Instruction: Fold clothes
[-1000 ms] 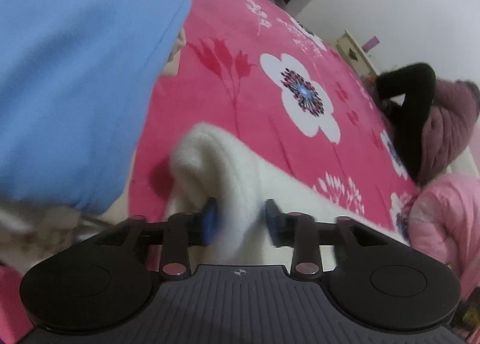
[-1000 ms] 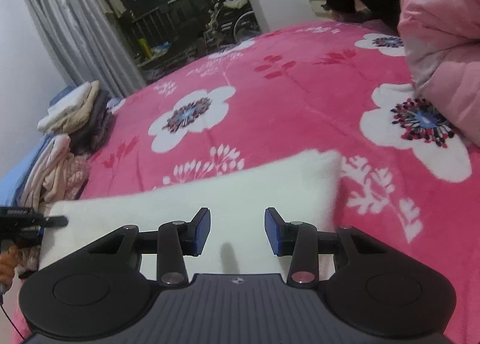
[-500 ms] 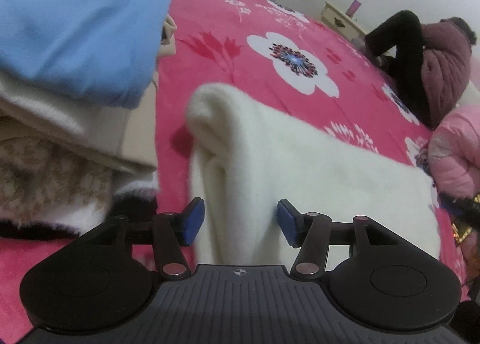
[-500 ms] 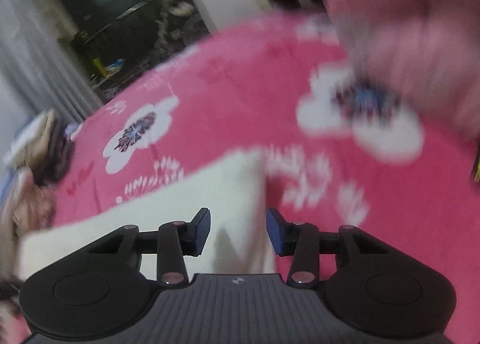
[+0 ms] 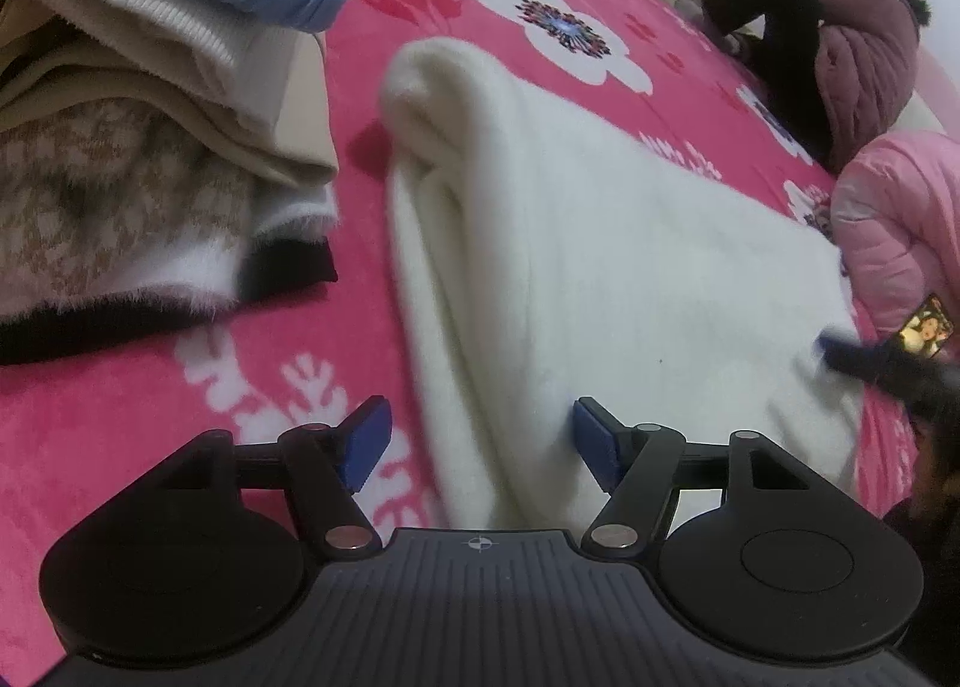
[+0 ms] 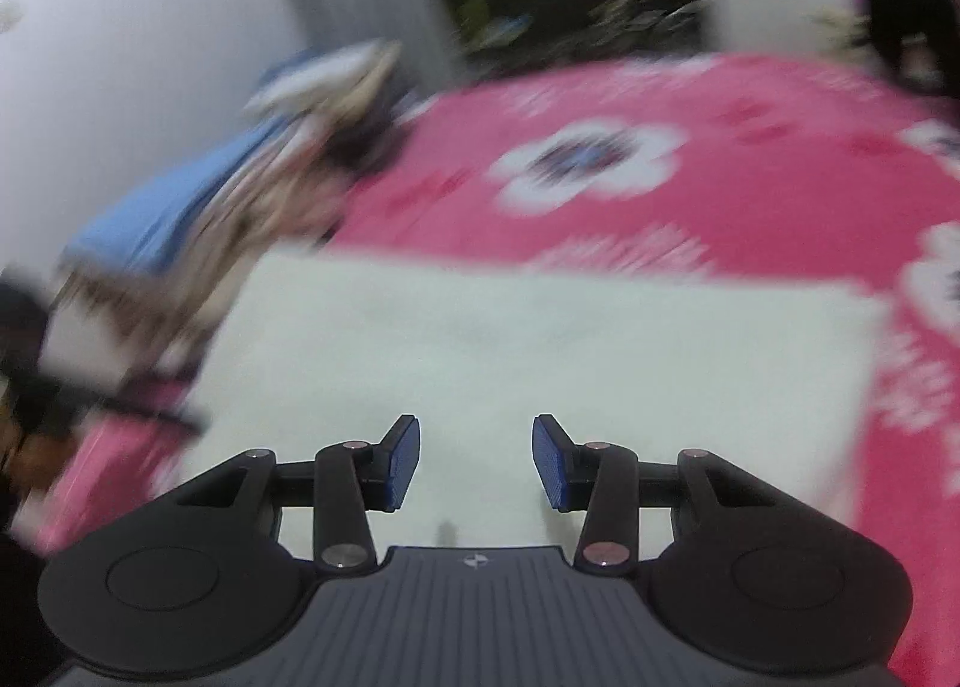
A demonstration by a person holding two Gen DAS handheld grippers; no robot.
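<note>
A folded white fleece garment [image 5: 600, 243] is lying flat on a bright pink blanket [image 5: 150, 387] printed with white flowers, its rolled, rounded end pointing away toward the far side of the bed. The left gripper [image 5: 482, 444] is hovering low over the near left edge of that garment, and its jaws are opening: the blue pads are standing wide apart, with the garment's layered edge lying between them but neither pad pressing on it. Just to the left of the garment, a stack of folded clothes [image 5: 150, 105] is sitting on the blanket, with a blue piece on top, cream and beige knits under it, and a dark one at the bottom. At the far right of the left wrist view, the right gripper [image 5: 840, 348] is showing as a dark blurred shape with a blue tip at the garment's right edge. In the right wrist view, which is heavily blurred, the right gripper [image 6: 474, 462] is hanging over the white garment [image 6: 540, 345] with its blue pads partly apart and nothing caught between them; the cloth is lying below and beyond them. Beyond the bed, a person in a dark puffy jacket [image 5: 864, 51] is sitting, and a pink padded coat [image 5: 900, 225] is lying at the right edge.
</note>
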